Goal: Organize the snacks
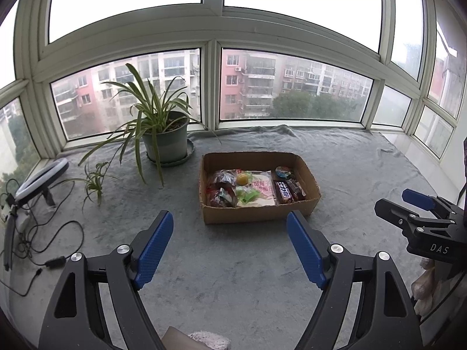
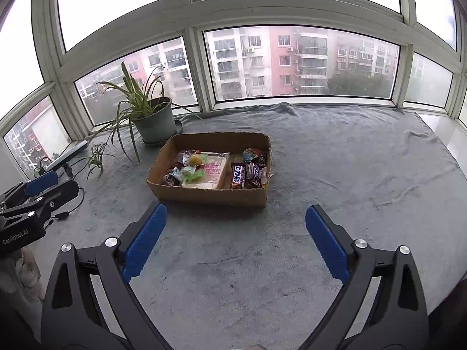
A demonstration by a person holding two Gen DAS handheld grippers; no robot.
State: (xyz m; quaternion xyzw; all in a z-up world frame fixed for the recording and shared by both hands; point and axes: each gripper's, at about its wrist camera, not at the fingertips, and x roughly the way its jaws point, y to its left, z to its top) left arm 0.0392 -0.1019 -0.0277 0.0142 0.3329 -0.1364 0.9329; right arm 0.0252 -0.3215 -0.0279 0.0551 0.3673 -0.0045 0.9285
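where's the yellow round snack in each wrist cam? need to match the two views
Left wrist: the yellow round snack sits inside the cardboard box, left of centre, among wrapped snacks, just above frame middle.
Right wrist: same yellow round snack, in the box's far-left part, left of frame centre.
Shared landmark: the potted plant stands behind and left of the box in both views.

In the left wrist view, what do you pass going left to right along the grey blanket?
Ring light → potted spider plant → cardboard box holding snacks → right tool at the frame's edge.
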